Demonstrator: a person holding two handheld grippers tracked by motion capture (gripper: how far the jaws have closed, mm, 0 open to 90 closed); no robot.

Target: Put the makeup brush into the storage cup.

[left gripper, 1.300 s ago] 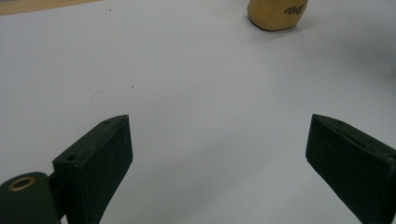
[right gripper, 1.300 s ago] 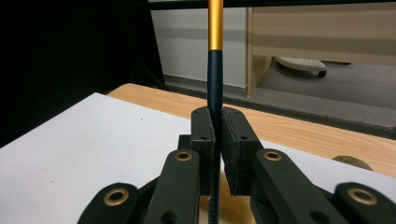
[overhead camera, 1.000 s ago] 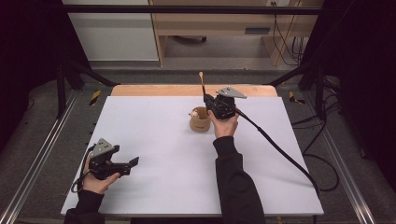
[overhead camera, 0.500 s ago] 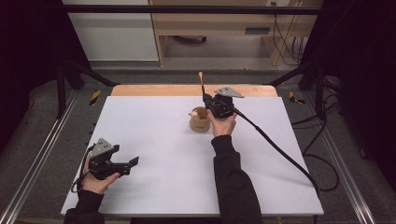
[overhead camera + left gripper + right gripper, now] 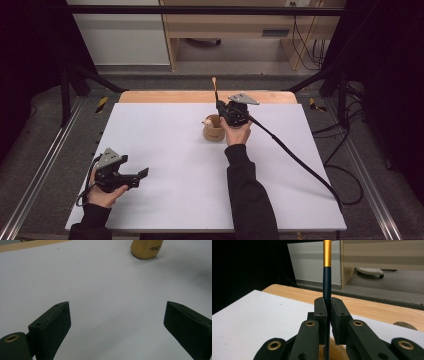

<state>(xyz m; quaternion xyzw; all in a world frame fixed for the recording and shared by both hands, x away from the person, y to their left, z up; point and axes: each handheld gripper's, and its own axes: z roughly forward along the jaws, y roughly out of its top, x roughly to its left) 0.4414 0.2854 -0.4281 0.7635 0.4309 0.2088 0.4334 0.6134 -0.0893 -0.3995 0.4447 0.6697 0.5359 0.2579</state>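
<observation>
A small wooden cup (image 5: 213,130) stands on the white table top (image 5: 165,150), a little behind its middle. Just right of the cup and above its rim, my right gripper (image 5: 220,106) is shut on a thin brush (image 5: 215,90) with a dark shaft and a gold upper part. The brush (image 5: 327,277) stands upright between the jaws of my right gripper (image 5: 328,312), its lower end hidden behind them. Near the front left corner, my left gripper (image 5: 142,174) is held low over the table. Its jaws (image 5: 117,315) are wide apart with nothing between them, and the cup (image 5: 146,248) lies far ahead.
A bare wooden strip (image 5: 200,96) runs along the table's far edge. A black cable (image 5: 295,155) trails from the right gripper across the right side of the table. Metal rails (image 5: 45,170) flank the table, and a shelf unit (image 5: 235,25) stands on the floor beyond.
</observation>
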